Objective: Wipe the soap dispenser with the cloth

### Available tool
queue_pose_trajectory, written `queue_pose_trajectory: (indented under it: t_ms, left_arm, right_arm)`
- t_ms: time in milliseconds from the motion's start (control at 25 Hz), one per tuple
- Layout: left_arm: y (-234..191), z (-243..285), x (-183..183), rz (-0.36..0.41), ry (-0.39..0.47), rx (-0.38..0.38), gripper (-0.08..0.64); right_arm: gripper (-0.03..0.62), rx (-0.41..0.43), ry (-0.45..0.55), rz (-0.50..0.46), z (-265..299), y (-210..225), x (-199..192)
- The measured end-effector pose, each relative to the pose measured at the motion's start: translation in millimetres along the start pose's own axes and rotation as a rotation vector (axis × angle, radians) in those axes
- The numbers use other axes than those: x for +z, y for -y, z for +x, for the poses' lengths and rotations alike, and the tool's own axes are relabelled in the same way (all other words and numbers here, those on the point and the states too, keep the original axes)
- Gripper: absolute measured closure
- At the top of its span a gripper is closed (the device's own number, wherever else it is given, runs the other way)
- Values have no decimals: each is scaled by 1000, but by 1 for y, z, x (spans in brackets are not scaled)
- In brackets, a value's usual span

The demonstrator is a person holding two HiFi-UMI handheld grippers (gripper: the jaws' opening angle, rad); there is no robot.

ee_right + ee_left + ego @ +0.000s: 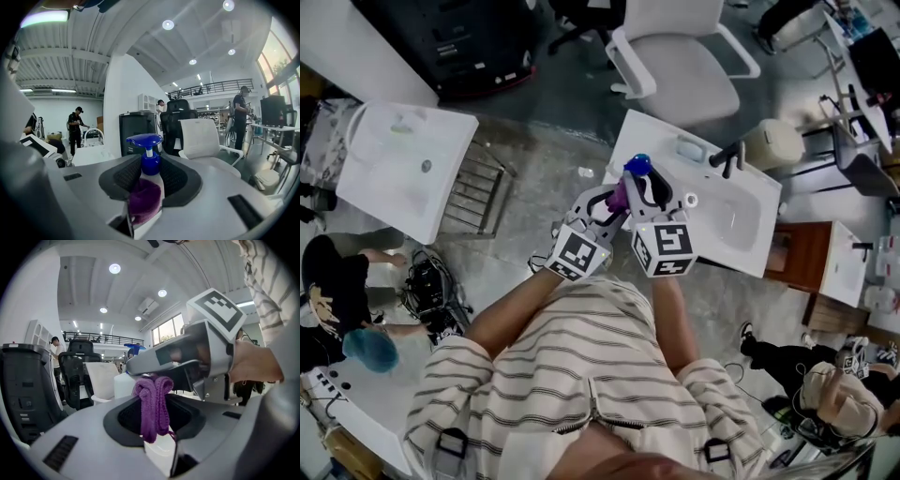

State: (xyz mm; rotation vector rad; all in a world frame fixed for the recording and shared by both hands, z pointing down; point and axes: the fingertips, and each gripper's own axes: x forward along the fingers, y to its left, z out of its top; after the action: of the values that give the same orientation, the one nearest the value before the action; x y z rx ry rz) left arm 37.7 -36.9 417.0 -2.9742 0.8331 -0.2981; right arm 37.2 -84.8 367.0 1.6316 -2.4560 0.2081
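The soap dispenser (637,166), a white bottle with a blue pump (145,140), stands upright between the jaws of my right gripper (647,186), which is shut on it. My left gripper (614,200) is shut on a folded purple cloth (152,406). Both grippers are held close together in front of the person's chest, above the near corner of a white sink. The cloth (143,202) lies against the lower front of the bottle (157,185). In the left gripper view the right gripper's body (197,357) crosses just above the cloth, with the bottle (124,385) behind it.
A white sink counter (741,220) with a black tap (727,157) lies just beyond the grippers. A second sink (403,159) and a metal rack (476,192) are at the left. A white office chair (684,56) stands behind. People sit at both lower sides.
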Motion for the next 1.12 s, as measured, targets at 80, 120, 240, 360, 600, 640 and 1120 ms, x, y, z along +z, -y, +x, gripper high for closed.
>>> queue_pose_trajectory:
  t_ms: [80,120,240,360,600,640,1120]
  left_arm:
    - [2,4,-1,9,-4,-9,443]
    - [3,6,-1,14,-6,-15,443]
    - [7,11,-3,28,-16,-28,443]
    - [10,17,-5,31,-28,-35,443]
    - [16,27,-11,17,-36,-48,443]
    - [15,28,-13,16,-39,-49,443]
    - [4,28,-43,-5,-100,-44,443]
  right_arm:
    - [459,-3,0,-7,-1,0,1]
    - [459,-4,0,-10,-2,0,1]
    - [459,-7,4,-7,-3,0,2]
    - [459,-10,10,-7,-6,0,3]
    - [459,-14,17,2,-12,2,6]
    - [459,-18,20,4,-12,3,6]
    - [459,-64,42,27,-18,16,11]
